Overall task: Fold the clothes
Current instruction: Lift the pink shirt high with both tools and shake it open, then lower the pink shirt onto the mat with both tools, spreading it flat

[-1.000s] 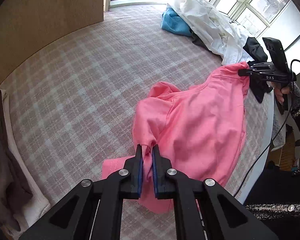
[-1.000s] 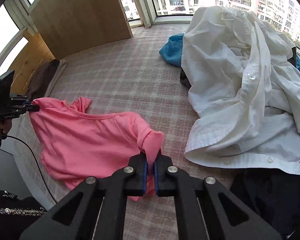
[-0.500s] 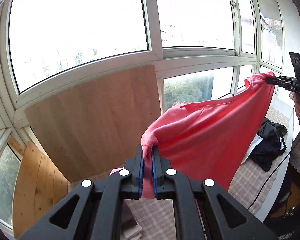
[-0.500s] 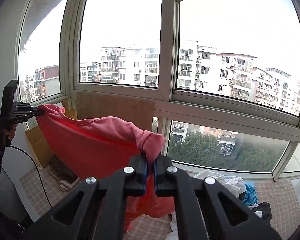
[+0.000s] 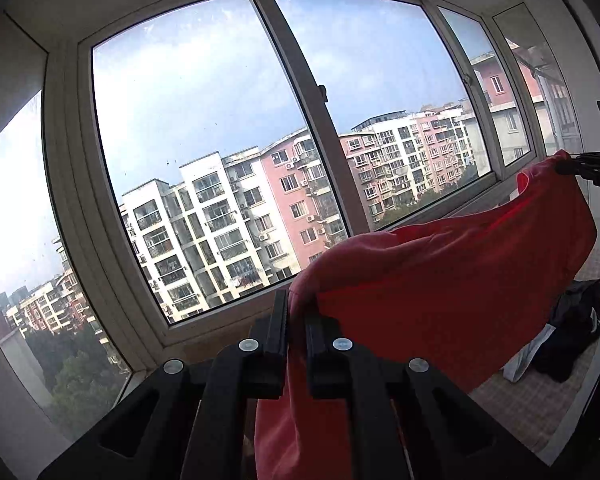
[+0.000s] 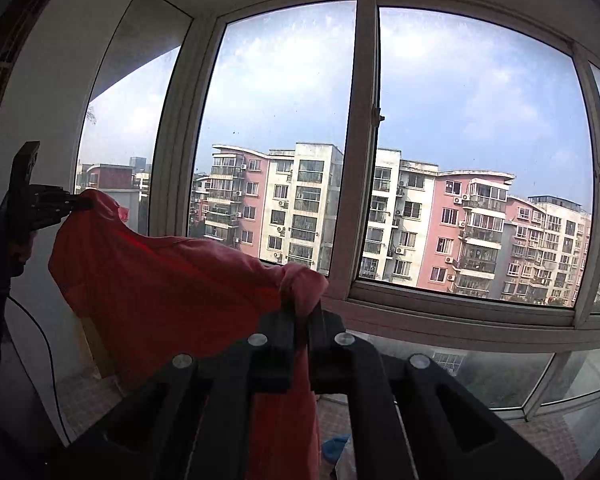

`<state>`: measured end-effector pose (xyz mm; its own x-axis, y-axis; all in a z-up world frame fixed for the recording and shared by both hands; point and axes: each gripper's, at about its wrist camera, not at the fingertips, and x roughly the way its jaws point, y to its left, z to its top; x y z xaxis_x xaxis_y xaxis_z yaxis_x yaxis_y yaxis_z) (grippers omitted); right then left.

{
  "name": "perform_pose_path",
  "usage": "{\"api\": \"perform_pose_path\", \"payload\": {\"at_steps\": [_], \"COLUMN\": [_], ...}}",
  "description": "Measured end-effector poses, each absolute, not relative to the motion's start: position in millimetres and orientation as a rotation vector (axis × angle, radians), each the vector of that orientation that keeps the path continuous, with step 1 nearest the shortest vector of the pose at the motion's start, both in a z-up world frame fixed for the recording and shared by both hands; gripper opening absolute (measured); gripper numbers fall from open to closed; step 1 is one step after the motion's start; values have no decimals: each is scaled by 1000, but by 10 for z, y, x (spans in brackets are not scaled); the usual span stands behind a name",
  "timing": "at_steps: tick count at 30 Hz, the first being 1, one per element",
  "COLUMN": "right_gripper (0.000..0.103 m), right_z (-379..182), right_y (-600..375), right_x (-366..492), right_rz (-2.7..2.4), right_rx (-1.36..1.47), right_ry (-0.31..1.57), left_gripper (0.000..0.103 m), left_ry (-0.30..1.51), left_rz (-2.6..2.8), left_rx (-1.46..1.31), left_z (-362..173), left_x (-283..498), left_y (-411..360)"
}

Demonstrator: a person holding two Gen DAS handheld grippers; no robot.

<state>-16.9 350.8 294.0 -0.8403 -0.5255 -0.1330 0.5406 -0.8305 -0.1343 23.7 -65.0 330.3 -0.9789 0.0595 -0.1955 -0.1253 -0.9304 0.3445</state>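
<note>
Left gripper [image 5: 296, 312]: clamped on pink shirt [image 5: 452, 280] corner.
Right gripper [image 6: 302, 316]: clamped on opposite corner.
Shirt: held aloft, sagging between grippers.
Backdrop: window [image 6: 364, 152], apartment blocks [image 6: 420, 224].

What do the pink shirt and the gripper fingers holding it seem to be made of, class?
Pink shirt: soft matte knit, probably cotton jersey; it sags and bunches. Fingers of the left gripper: rigid matte black, likely plastic, with metal screws.
</note>
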Motion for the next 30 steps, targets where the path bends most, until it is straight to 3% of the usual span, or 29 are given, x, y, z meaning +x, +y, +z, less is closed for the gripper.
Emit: {"api": "perform_pose_path", "payload": {"at_steps": [5, 10, 17, 21, 26, 29, 30], "right_gripper": [4, 4, 5, 6, 27, 43, 44], "right_z": [2707, 1982, 95, -674, -633, -323, -195], "right_y": [3461, 3312, 3018, 3015, 3368, 3669, 3769], "right_x": [-679, -1684, -3272, -3550, -3352, -3029, -2891], "right_rz": [-2569, -2580, -2579, -2545, -2501, -2504, -2500], "right_rx": [241, 486, 928, 1098, 1134, 1091, 1078], "right_ry": [183, 169, 212, 265, 131, 46, 6], "left_gripper": [6, 6, 6, 8, 10, 16, 17], "left_ry": [568, 526, 500, 388, 408, 410, 405], "left_rz": [2992, 2965, 2794, 2663, 2577, 2572, 2573], "left_rx": [-370, -591, -1126, -1391, -1530, -1478, -1459], "left_z": [3218, 2710, 826, -301, -958, -812, -750], "left_x": [34, -751, -2296, -2906, -2952, -2642, -2533], "left_y": [-665, -729, -609, -518, -513, -570, -594]}}
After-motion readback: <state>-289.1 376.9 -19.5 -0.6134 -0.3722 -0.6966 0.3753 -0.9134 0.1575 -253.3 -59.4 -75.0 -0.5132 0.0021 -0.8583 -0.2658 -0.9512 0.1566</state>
